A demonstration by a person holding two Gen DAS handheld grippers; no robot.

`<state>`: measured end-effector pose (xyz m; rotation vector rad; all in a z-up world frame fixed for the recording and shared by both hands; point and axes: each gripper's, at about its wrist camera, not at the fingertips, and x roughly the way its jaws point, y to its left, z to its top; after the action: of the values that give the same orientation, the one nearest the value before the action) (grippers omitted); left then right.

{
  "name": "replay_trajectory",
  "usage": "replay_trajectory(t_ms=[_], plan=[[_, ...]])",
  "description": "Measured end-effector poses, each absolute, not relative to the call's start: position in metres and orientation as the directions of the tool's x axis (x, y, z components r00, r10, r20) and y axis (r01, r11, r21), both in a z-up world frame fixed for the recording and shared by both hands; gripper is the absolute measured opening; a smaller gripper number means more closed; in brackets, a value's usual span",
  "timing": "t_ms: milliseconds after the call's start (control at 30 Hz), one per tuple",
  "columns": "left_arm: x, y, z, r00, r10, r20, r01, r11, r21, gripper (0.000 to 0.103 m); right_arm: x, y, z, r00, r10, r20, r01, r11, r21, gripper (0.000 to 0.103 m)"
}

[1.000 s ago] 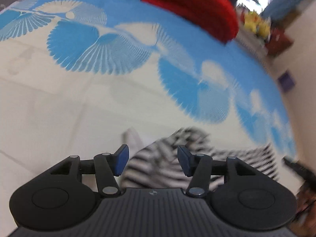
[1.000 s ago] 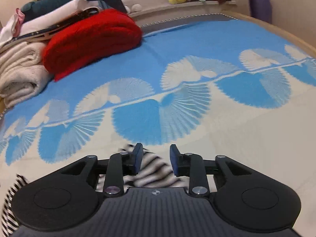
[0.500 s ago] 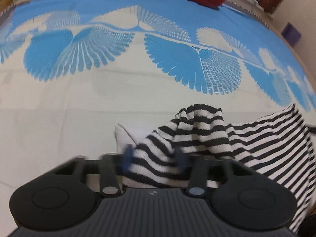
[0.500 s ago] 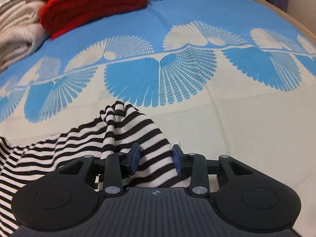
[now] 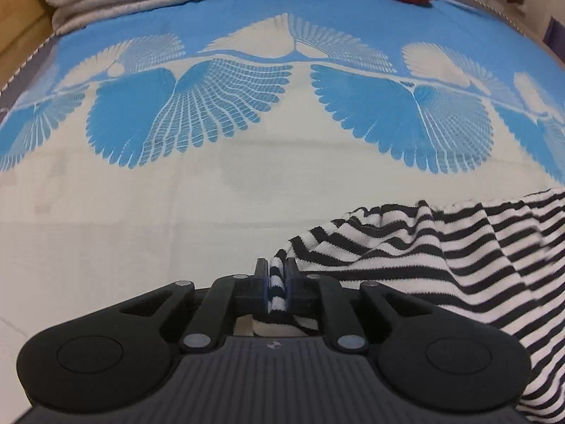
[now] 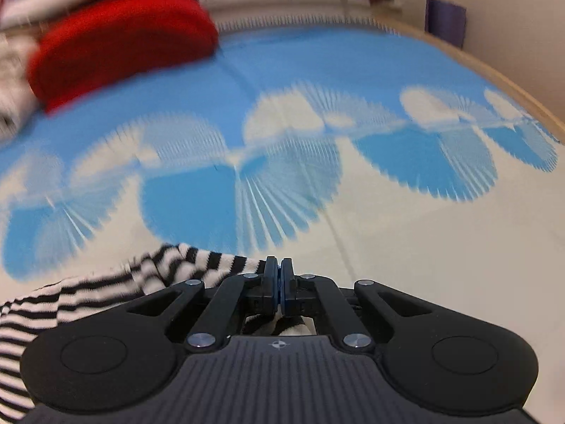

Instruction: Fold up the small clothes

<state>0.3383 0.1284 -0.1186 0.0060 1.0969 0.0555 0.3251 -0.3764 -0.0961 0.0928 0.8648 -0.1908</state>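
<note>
With the left gripper and right gripper each pinched tight on an edge of the striped garment, which hangs bunched between the 2 above the bedspread, folding seems barely begun, with no crease yet visible.

Both tools are matte black plastic. The left gripper has a ribbed grey-black deck with a small round emblem, two round discs at its sides, silver rivets on the linkage arms and blue pads on the fingers. The right gripper looks the same, with blue pads too.
</note>
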Motion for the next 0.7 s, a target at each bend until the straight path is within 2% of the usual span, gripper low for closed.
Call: replay_trajectory(t_ms=[33,100,167,200,300,367,433,500,600,700], plan=[[0.337,0.131,-0.117,0.453,0.04,-0.891,-0.052,0.998,0.018,0.012,0.328,-0.376,-0.104,0.599,-0.146,-0.787,0.213,0.977,-0.019,0.0],[0.332,0.138,-0.113,0.447,0.021,-0.894,-0.065,0.998,-0.009,0.019,0.33,-0.379,-0.119,0.524,-0.187,-0.831,0.243,0.968,-0.064,0.001],[0.322,0.143,-0.101,0.458,0.016,-0.889,-0.071,0.997,-0.019,0.026,0.33,-0.388,-0.121,0.492,-0.118,-0.862,0.277,0.96,0.026,0.001],[0.316,0.146,-0.093,0.472,0.01,-0.882,-0.074,0.997,-0.028,0.031,0.327,-0.394,-0.114,0.514,-0.093,-0.852,0.305,0.949,0.08,0.001],[0.292,0.152,-0.067,0.489,-0.044,-0.871,-0.078,0.992,-0.094,0.037,0.304,-0.404,-0.079,0.635,-0.058,-0.77,0.296,0.939,0.173,0.002],[0.275,0.157,-0.059,0.454,-0.078,-0.887,-0.081,0.989,-0.128,0.037,0.286,-0.409,-0.063,0.671,-0.007,-0.742,0.243,0.947,0.21,0.005],[0.254,0.163,-0.053,0.426,-0.114,-0.898,-0.065,0.986,-0.156,0.037,0.267,-0.413,-0.057,0.663,0.061,-0.746,0.178,0.955,0.236,0.018],[0.23,0.167,-0.051,0.408,-0.162,-0.899,-0.044,0.98,-0.196,0.039,0.246,-0.418,-0.055,0.64,0.099,-0.762,0.132,0.963,0.236,0.024],[0.2,0.17,-0.064,0.358,-0.234,-0.904,-0.029,0.965,-0.261,0.048,0.219,-0.426,-0.059,0.587,0.13,-0.799,0.09,0.97,0.224,0.029],[0.192,0.171,-0.091,0.261,-0.294,-0.919,-0.063,0.945,-0.32,0.049,0.203,-0.432,-0.067,0.521,0.163,-0.838,0.075,0.969,0.235,0.032]])
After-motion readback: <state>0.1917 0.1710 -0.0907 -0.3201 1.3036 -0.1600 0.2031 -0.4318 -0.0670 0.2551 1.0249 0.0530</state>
